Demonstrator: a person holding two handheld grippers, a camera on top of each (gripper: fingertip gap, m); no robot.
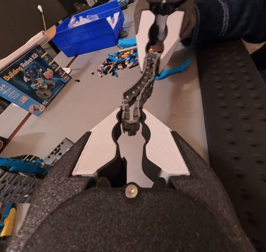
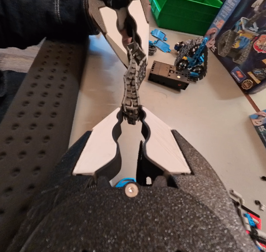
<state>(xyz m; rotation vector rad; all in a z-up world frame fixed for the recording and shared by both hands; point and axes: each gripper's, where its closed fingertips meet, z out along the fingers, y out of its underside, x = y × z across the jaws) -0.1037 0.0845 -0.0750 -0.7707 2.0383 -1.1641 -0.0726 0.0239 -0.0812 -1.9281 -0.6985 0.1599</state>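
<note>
You hold the grey linked plastic track strip (image 1: pixel 138 92) stretched above the pale table (image 1: pixel 86 101), your left gripper (image 1: pixel 130 115) and right gripper (image 2: pixel 131 114) each clenched on one end.

left claw (image 1: pixel 131 112) clamped, right claw (image 2: pixel 131 112) clamped, facing

a grey plastic tread chain (image 1: pixel 141 93) of small linked segments (a doubled strip, two runs lying side by side) hangs in the air above the pale table, stretched between two grippers. one end is pinched between the white fingertips of the left gripper (image 1: pixel 131 112), the other end between those of the right gripper (image 2: pixel 130 111). the chain sags and twists in a loose s-curve along its span, its studded links showing on one face and ribbed pads on the other.
</note>
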